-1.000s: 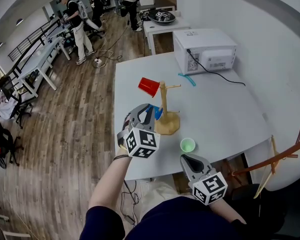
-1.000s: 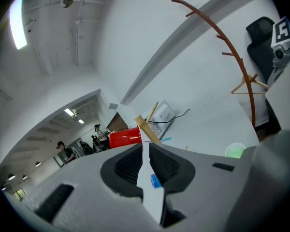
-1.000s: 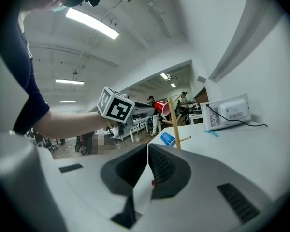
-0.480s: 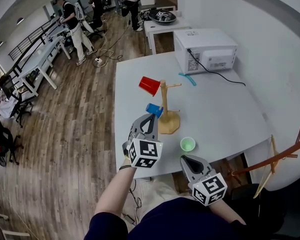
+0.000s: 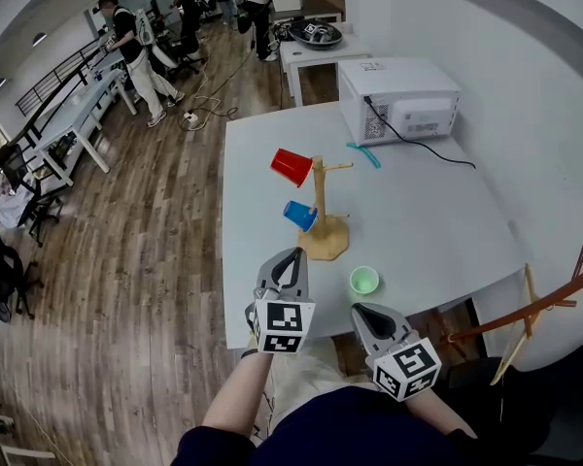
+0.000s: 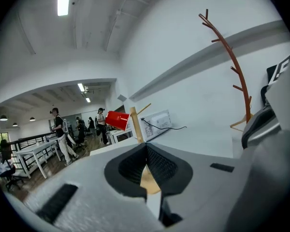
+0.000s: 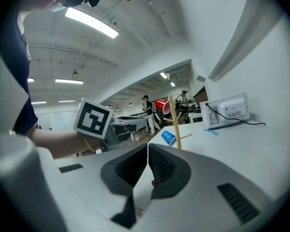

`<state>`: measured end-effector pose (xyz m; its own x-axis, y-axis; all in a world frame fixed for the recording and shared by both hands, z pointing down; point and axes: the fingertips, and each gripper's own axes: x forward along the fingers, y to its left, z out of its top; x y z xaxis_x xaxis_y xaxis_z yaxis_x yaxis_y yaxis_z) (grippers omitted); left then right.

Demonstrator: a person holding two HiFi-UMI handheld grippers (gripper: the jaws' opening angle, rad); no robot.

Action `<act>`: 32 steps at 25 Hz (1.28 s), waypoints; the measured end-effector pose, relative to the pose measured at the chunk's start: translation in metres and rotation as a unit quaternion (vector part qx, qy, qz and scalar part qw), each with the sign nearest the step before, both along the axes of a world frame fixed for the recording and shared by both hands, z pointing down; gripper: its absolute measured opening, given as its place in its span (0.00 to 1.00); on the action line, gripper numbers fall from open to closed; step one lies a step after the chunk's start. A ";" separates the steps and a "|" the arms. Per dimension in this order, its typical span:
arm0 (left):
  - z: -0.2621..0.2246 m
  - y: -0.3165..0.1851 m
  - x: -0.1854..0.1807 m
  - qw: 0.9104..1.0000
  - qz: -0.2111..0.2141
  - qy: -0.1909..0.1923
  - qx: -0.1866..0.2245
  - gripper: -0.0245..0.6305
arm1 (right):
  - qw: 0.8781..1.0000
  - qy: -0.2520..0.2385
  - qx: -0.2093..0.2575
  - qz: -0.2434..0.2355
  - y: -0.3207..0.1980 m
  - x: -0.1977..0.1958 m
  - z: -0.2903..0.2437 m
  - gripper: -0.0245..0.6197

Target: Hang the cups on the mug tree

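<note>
A wooden mug tree (image 5: pixel 322 212) stands mid-table with a red cup (image 5: pixel 291 167) on an upper peg and a blue cup (image 5: pixel 299 215) on a lower peg. A green cup (image 5: pixel 364 281) stands upright on the white table (image 5: pixel 437 212) just in front of the tree's base. My left gripper (image 5: pixel 291 259) hovers at the table's near edge, left of the green cup, shut and empty. My right gripper (image 5: pixel 366 312) is below the green cup, off the table's front edge, shut and empty. The left gripper view shows the red cup (image 6: pixel 118 120) and the tree (image 6: pixel 136 124); the right gripper view shows the blue cup (image 7: pixel 168 137).
A white microwave (image 5: pixel 398 98) with a black cable sits at the table's far end, a turquoise strip (image 5: pixel 364 152) beside it. A reddish coat stand (image 5: pixel 534 304) rises at the right. People stand at desks far left.
My left gripper let go of the blue cup, which now hangs on the lower peg. It drew back toward the near edge and shut. The right gripper stayed put.
</note>
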<state>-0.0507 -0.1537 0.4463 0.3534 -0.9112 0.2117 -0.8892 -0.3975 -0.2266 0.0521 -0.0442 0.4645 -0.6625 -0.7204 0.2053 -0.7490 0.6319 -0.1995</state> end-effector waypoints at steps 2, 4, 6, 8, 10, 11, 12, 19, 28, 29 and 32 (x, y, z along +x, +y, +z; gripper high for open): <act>0.001 0.008 -0.003 1.000 -0.006 0.009 -0.003 0.07 | 1.000 0.001 -0.001 0.000 0.001 0.000 0.001 0.09; 0.005 0.016 -0.005 1.000 -0.008 0.016 -0.008 0.07 | 1.000 0.003 -0.002 0.000 0.002 -0.001 0.002 0.09; 0.011 0.022 -0.007 1.000 -0.010 0.023 -0.015 0.07 | 1.000 0.003 -0.005 0.000 0.002 -0.001 0.003 0.08; 0.016 0.028 -0.008 0.999 -0.012 0.030 -0.021 0.07 | 1.000 0.003 -0.007 -0.001 0.003 -0.002 0.005 0.09; 0.019 0.033 -0.009 0.999 -0.016 0.040 -0.026 0.07 | 1.000 0.004 -0.009 -0.003 0.004 -0.004 0.006 0.09; 0.019 0.036 -0.009 0.998 -0.017 0.047 -0.030 0.07 | 1.000 0.004 -0.010 -0.003 0.005 -0.004 0.006 0.09; 0.020 0.039 -0.009 0.998 -0.017 0.054 -0.033 0.07 | 1.000 0.004 -0.011 -0.003 0.005 -0.005 0.006 0.09; 0.023 0.051 -0.009 0.996 -0.016 0.080 -0.047 0.07 | 1.000 0.004 -0.022 -0.001 0.007 -0.004 0.010 0.09; 0.022 0.057 -0.014 0.994 -0.018 0.095 -0.041 0.07 | 0.999 0.005 -0.030 0.014 -0.002 0.002 0.022 0.09; 0.022 0.057 -0.015 0.994 -0.018 0.096 -0.040 0.07 | 0.999 0.006 -0.030 0.016 -0.004 0.004 0.022 0.09; 0.027 0.058 -0.016 0.994 -0.016 0.095 -0.044 0.07 | 0.999 0.010 -0.030 0.023 -0.011 0.007 0.025 0.09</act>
